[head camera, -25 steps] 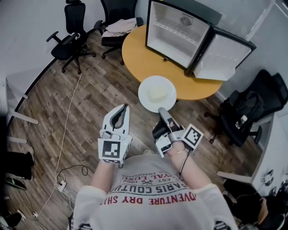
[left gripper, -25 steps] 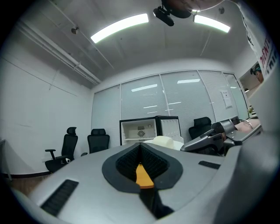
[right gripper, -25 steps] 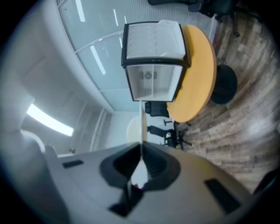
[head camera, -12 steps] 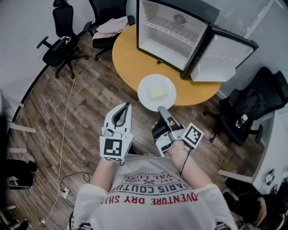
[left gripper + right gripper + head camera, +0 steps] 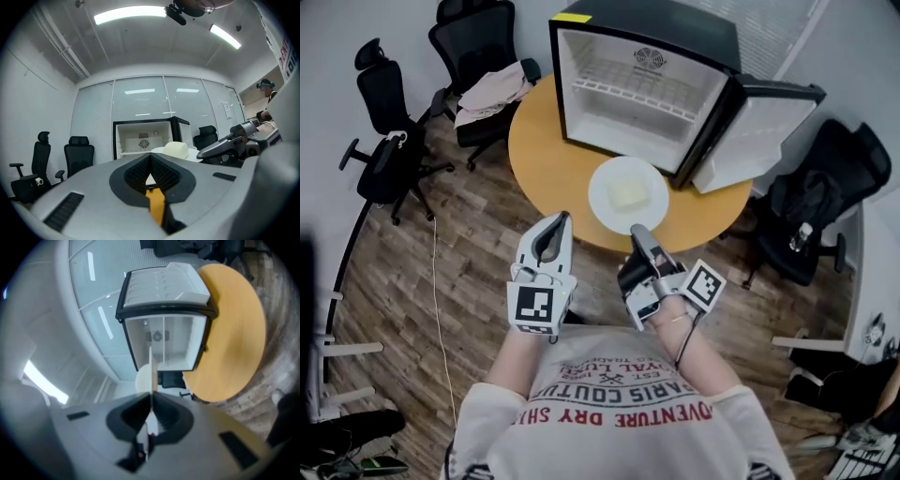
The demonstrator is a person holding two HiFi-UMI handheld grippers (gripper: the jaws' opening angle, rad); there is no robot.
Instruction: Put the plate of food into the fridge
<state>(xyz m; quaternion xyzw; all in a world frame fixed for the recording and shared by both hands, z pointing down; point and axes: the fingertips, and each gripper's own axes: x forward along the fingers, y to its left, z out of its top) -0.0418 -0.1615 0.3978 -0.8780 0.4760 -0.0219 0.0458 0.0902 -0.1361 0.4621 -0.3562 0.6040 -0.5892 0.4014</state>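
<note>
One white plate (image 5: 602,186) with a pale block of food (image 5: 628,195) is held over the front edge of the round table (image 5: 539,155), before the open fridge (image 5: 675,33).

Right gripper (image 5: 639,232): jaws pinched on the plate's near rim.

Left gripper (image 5: 558,223): jaws pressed together, empty, beside the plate.

Risk: a one-sided rim hold may let the plate tip and the food slide off. The far rim may also strike the fridge shelf (image 5: 628,94) or door (image 5: 755,127).

Legible text: the shirt (image 5: 619,412) print, seen upside down, includes "ADVENTURE DRY". The yellow label (image 5: 572,17) on the fridge is unreadable.
</note>
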